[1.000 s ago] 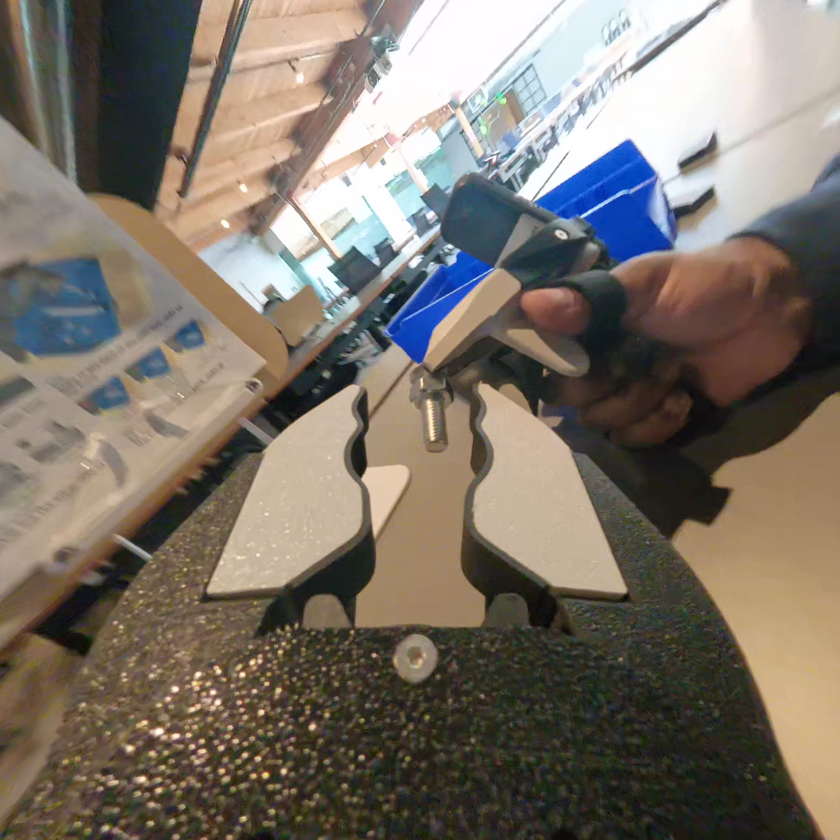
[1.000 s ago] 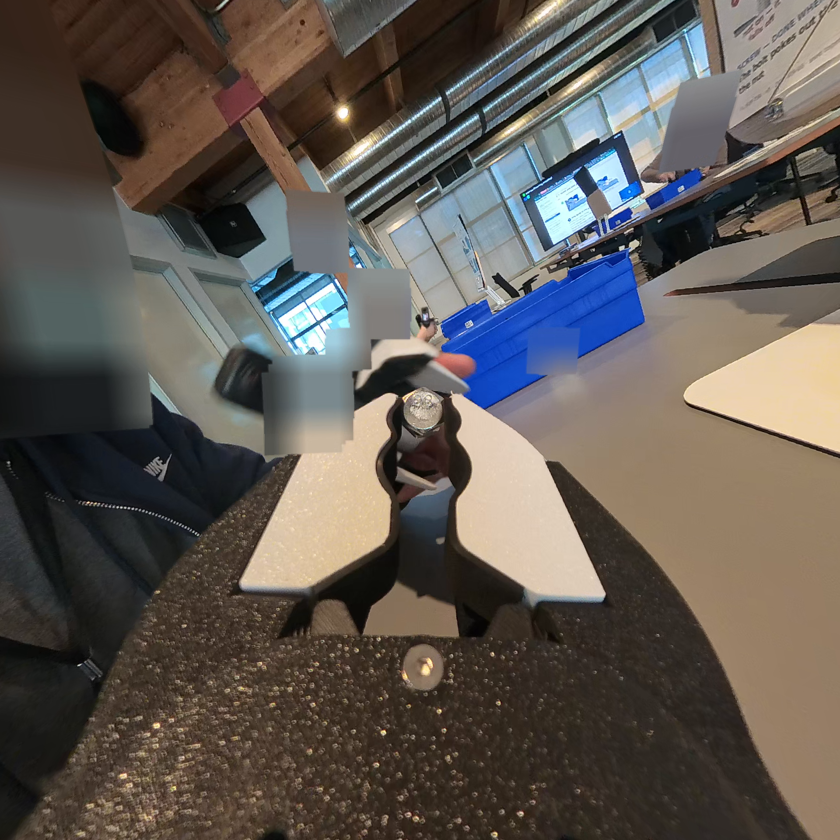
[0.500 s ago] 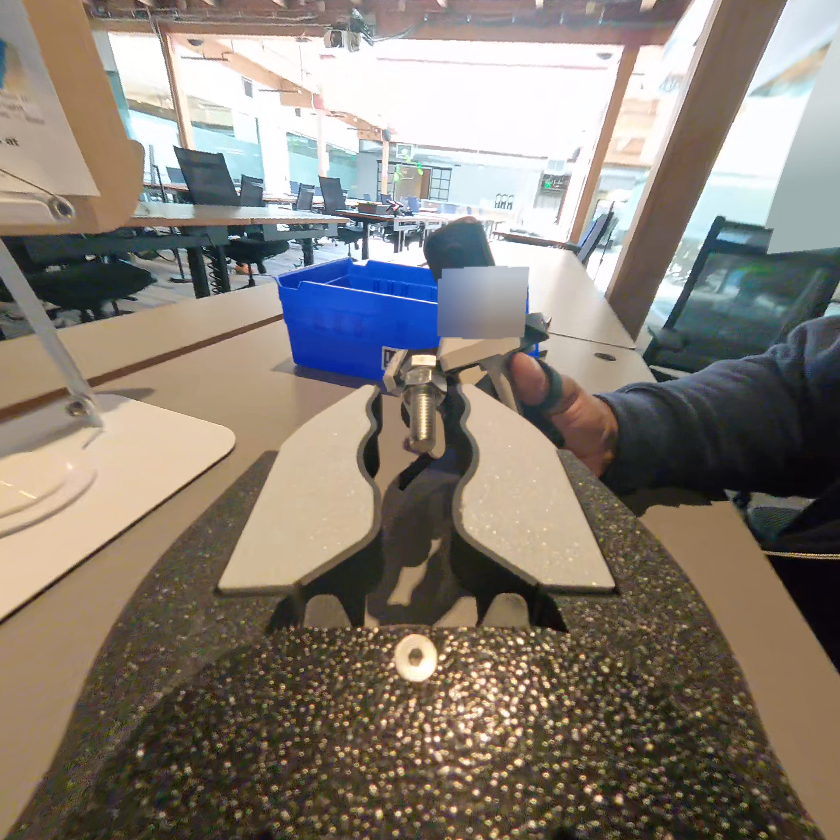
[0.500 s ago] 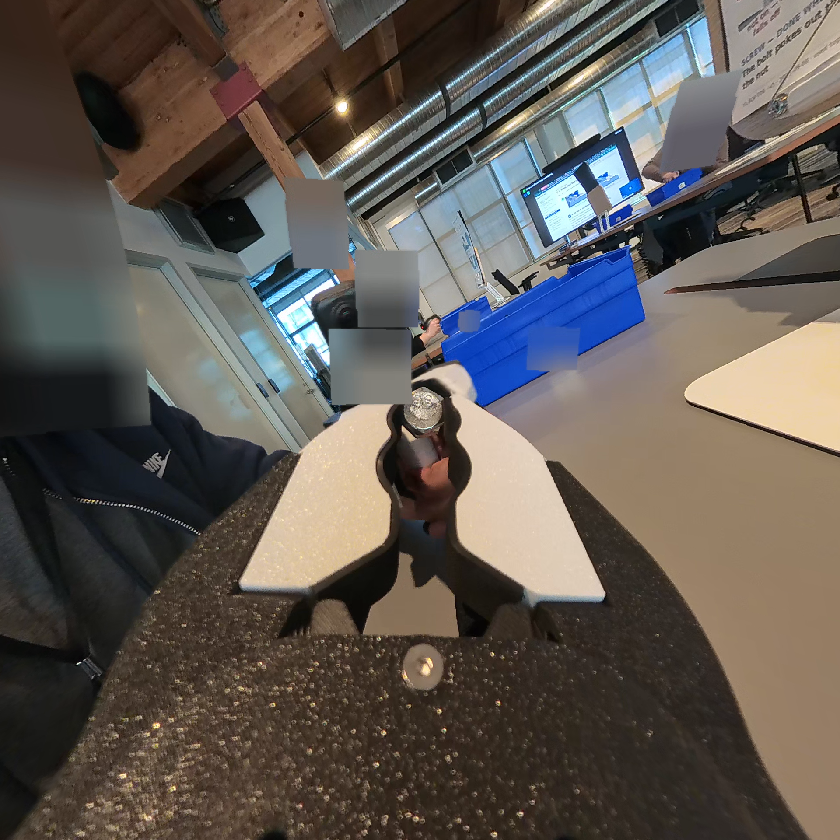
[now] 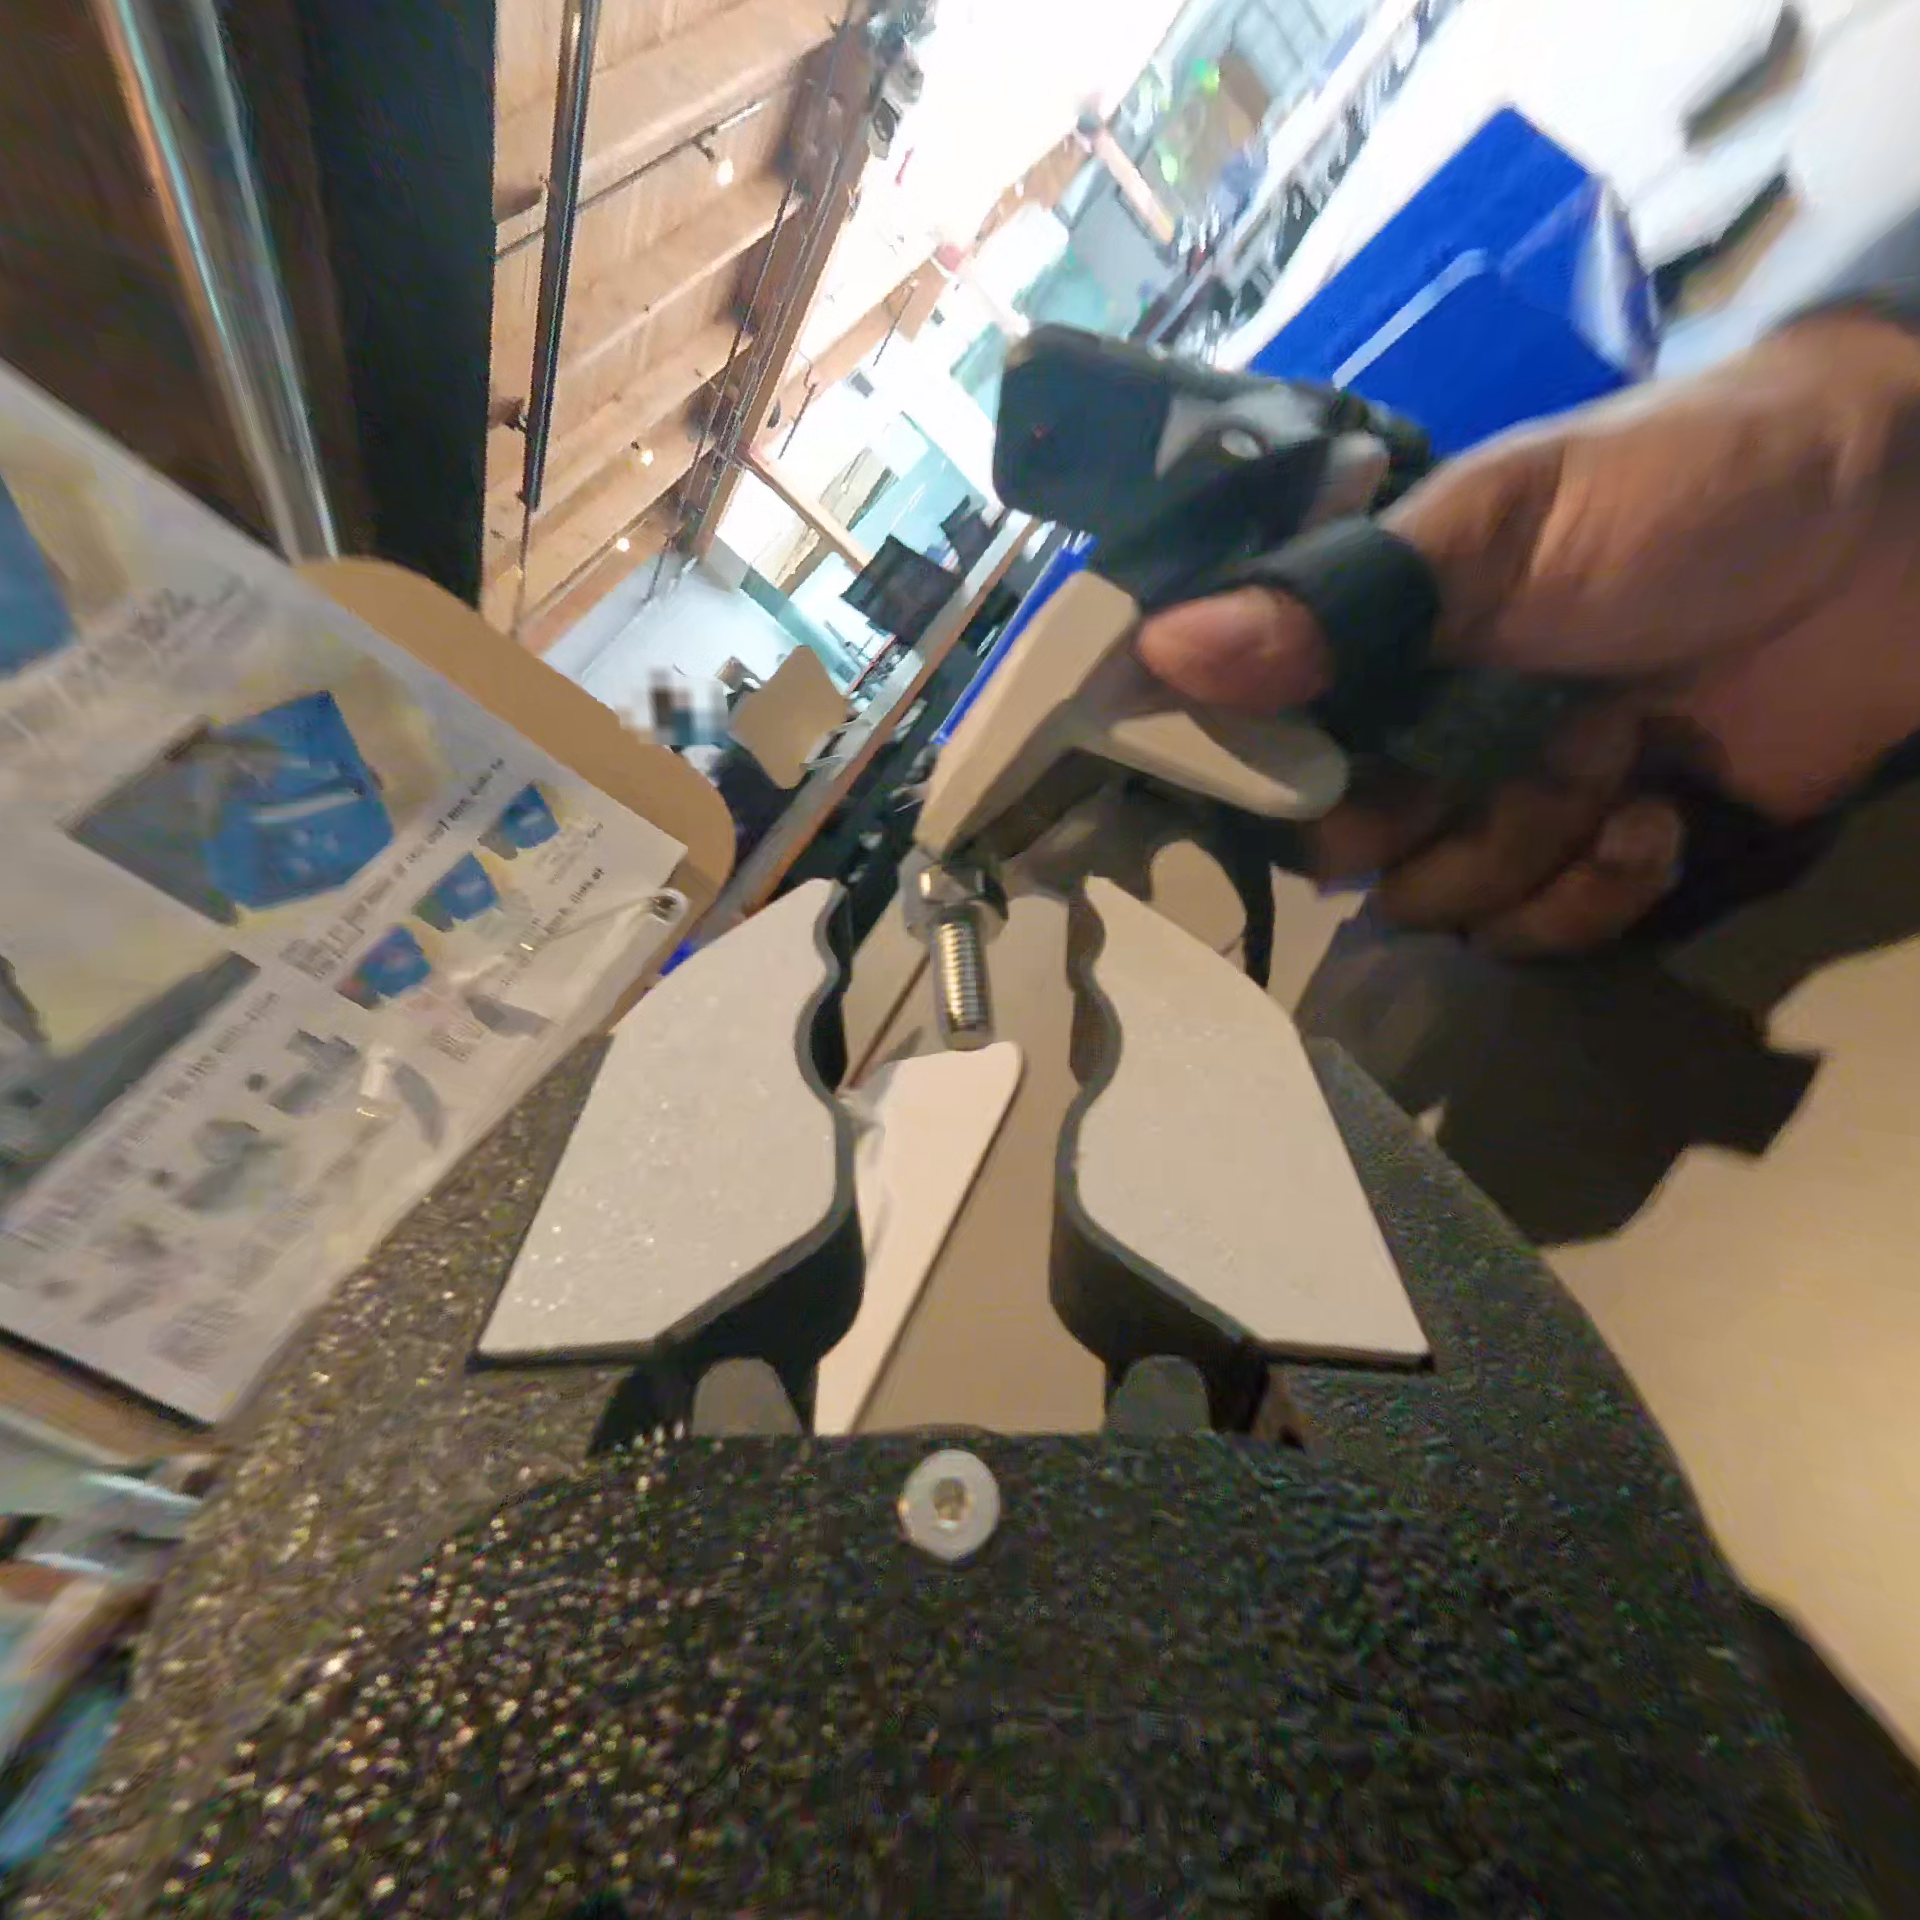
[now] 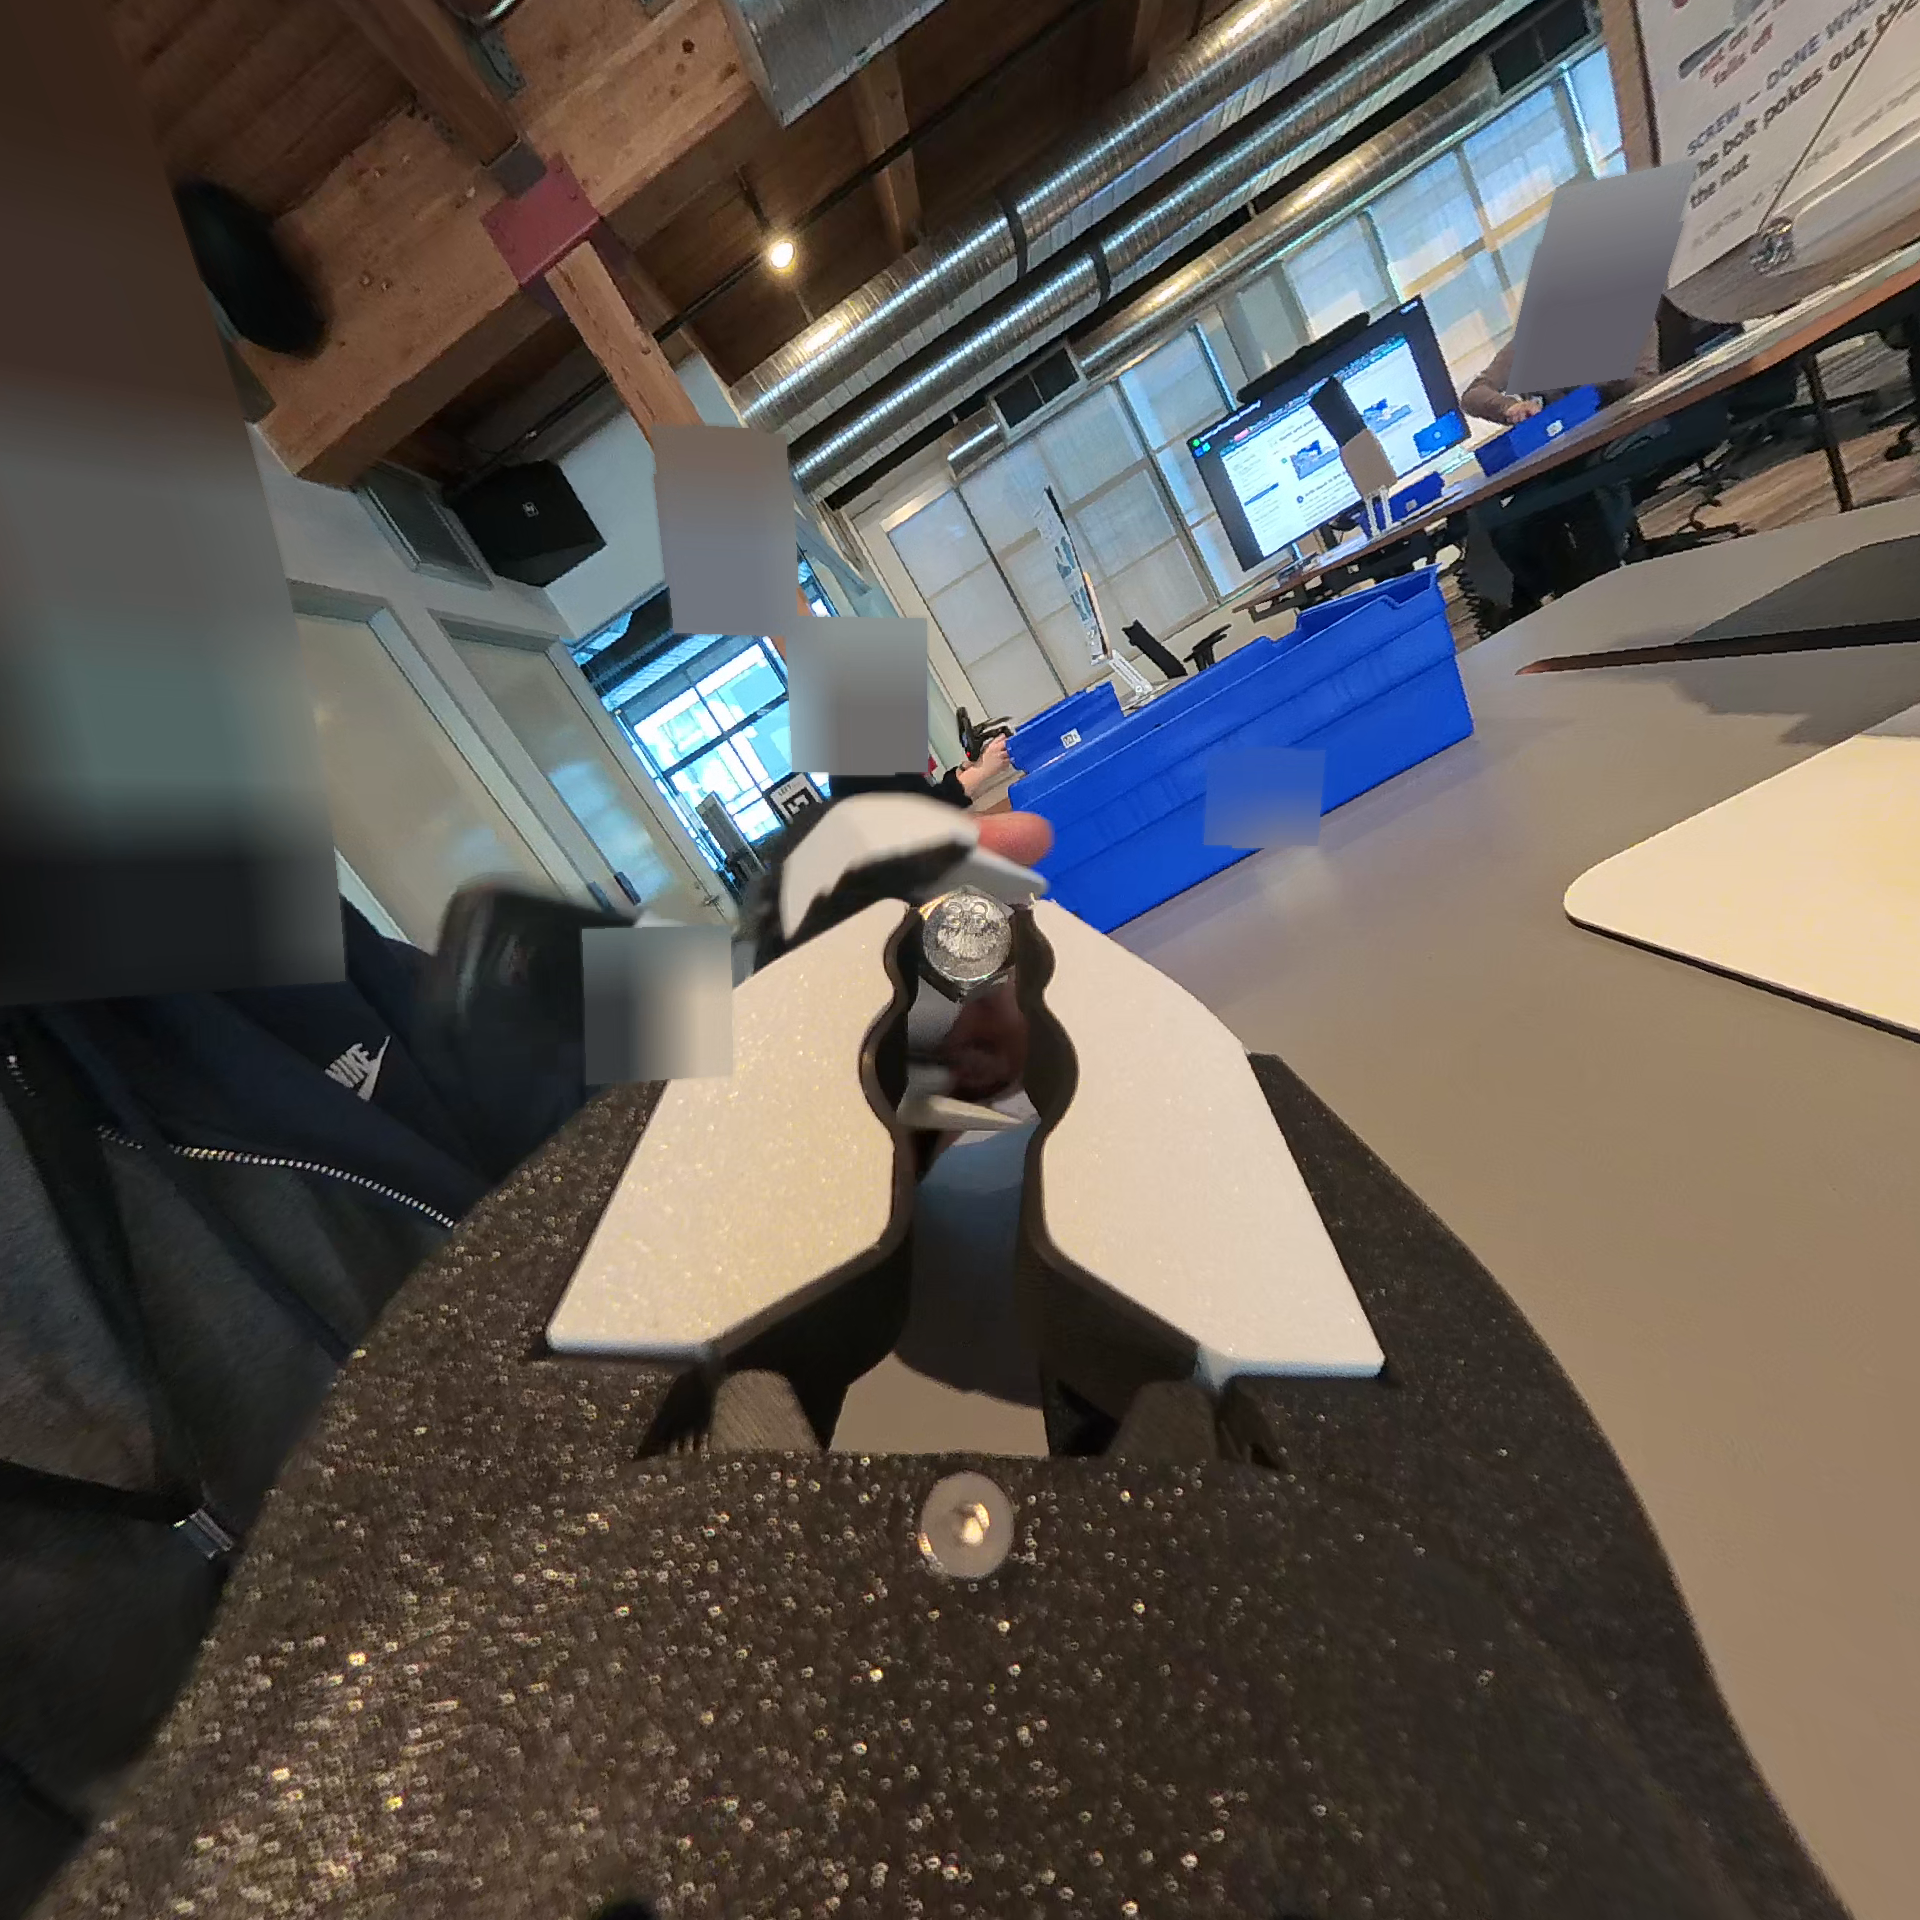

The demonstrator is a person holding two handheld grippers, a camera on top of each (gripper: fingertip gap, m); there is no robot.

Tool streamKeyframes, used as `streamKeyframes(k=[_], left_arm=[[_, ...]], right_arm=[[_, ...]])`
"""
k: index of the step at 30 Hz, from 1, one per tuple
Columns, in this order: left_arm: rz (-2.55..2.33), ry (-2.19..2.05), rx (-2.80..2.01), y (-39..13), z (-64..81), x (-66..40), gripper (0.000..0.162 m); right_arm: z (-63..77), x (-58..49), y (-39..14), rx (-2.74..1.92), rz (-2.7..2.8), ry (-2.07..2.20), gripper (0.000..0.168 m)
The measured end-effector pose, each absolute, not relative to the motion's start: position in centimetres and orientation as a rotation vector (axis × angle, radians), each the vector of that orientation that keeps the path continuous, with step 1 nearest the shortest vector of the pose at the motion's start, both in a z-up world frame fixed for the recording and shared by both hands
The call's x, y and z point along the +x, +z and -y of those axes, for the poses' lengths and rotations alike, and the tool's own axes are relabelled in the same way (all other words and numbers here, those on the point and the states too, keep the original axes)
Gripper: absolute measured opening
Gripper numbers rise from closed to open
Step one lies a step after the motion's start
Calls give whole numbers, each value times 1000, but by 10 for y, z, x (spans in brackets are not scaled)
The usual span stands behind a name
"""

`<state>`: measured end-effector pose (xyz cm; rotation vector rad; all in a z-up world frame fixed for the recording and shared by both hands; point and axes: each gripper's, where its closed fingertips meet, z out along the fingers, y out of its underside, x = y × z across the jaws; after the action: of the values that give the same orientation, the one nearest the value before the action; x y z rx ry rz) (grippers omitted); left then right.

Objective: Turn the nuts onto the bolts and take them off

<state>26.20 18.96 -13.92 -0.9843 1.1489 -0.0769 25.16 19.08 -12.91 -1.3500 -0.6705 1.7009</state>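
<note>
In the left wrist view a silver bolt [image 5: 958,982] hangs shaft-down from my right gripper [image 5: 971,847], with a silver nut [image 5: 940,896] high on its thread, just under those fingers. My left gripper [image 5: 956,914] is open; its fingertips stand on either side of the nut and the thread, apart from both. In the right wrist view my right gripper [image 6: 966,925] is shut on the bolt's hex head [image 6: 966,940]. The left gripper's white fingers [image 6: 883,842] show just beyond the head. The nut is hidden in this view.
A person's hand [image 5: 1610,623] holds the right gripper. A printed sheet on a stand [image 5: 260,935] is close on the left, its white base plate [image 6: 1766,935] on the grey table [image 6: 1507,1299]. Blue bins [image 6: 1247,748] stand farther back.
Half a second ago my left gripper was level with its fingers close around the nut. Now it has rolled back to a tilt and opened. The right gripper has kept still with the bolt.
</note>
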Motion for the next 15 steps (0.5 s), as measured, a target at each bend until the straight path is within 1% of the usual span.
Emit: streamKeyframes(k=[2, 5, 10, 15], left_arm=[[-1072, -256, -1062, -135, -192, 258, 42], [-1004, -505, -1194, -138, -197, 254, 42], [-960, -807, -1304, -142, -193, 258, 36], [-922, -992, -1358, -143, -189, 262, 28]], right_arm=[[-191, 252, -129, -1349, 668, 1702, 16], [-191, 252, -129, -1349, 665, 1703, 16], [-192, 252, -129, -1351, 662, 1703, 16], [-192, 252, -129, -1354, 664, 1700, 16]])
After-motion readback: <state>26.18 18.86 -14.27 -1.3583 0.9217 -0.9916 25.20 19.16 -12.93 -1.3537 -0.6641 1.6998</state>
